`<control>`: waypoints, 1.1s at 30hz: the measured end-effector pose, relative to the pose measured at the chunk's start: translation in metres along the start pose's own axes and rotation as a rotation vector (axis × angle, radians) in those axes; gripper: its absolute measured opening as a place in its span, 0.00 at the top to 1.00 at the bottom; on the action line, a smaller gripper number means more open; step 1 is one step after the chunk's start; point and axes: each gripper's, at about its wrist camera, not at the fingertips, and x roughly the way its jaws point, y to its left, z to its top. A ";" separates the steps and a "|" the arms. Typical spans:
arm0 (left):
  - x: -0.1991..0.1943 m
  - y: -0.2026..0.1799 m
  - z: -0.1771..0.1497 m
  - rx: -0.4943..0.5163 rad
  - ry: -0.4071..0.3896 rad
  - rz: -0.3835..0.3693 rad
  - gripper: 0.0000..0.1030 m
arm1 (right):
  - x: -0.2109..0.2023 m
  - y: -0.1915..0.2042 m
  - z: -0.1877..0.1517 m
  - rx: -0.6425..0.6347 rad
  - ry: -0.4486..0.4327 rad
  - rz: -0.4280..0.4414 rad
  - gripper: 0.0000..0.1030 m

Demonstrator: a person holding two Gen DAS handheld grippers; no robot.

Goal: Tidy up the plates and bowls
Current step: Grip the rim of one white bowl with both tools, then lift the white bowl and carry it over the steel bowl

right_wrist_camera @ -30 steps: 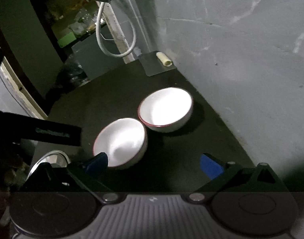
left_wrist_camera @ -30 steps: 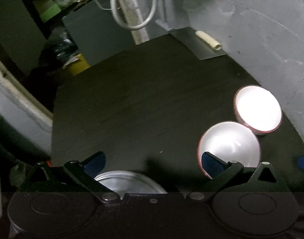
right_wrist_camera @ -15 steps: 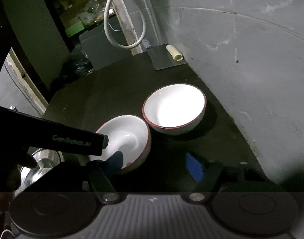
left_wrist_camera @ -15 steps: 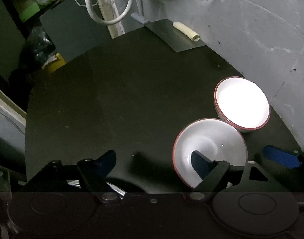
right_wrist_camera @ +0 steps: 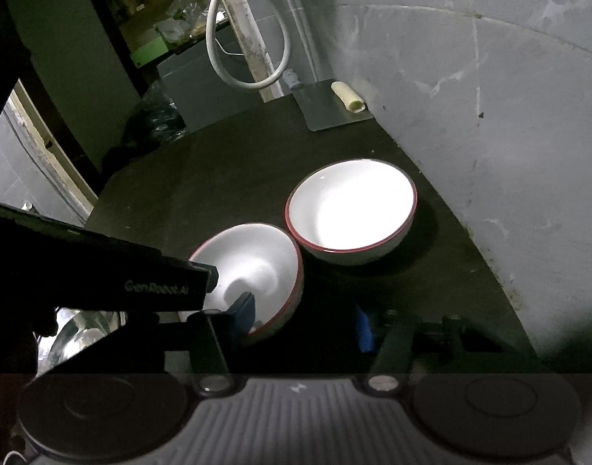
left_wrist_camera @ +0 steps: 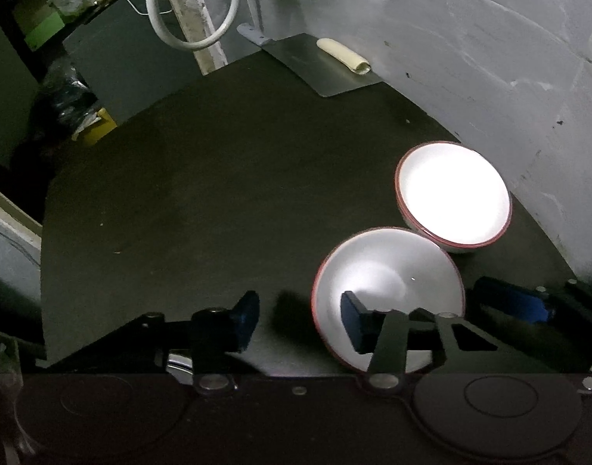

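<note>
Both hand-held grippers straddle opposite rim sides of the nearer bowl.

Left wrist view: the left hand-held gripper (left_wrist_camera: 300,316), jaws just narrowing, has one pad inside the nearer bowl (left_wrist_camera: 389,271) and one outside on the dark surface (left_wrist_camera: 218,178); no squeeze on the rim is visible. The farther bowl (left_wrist_camera: 453,193) sits by the wall-side edge, rims touching.
Right wrist view: the right hand-held gripper (right_wrist_camera: 305,319), also narrowing, brackets the nearer bowl's (right_wrist_camera: 257,259) other rim; contact cannot be told. A steel plate (right_wrist_camera: 75,333) shows at the near left edge.

Dim storeroom, bare concrete wall (left_wrist_camera: 470,38), hanging hose (left_wrist_camera: 187,19)
</note>
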 end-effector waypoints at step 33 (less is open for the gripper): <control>-0.016 -0.003 -0.020 -0.014 -0.036 -0.034 0.92 | -0.010 0.004 -0.012 0.067 0.033 0.125 0.79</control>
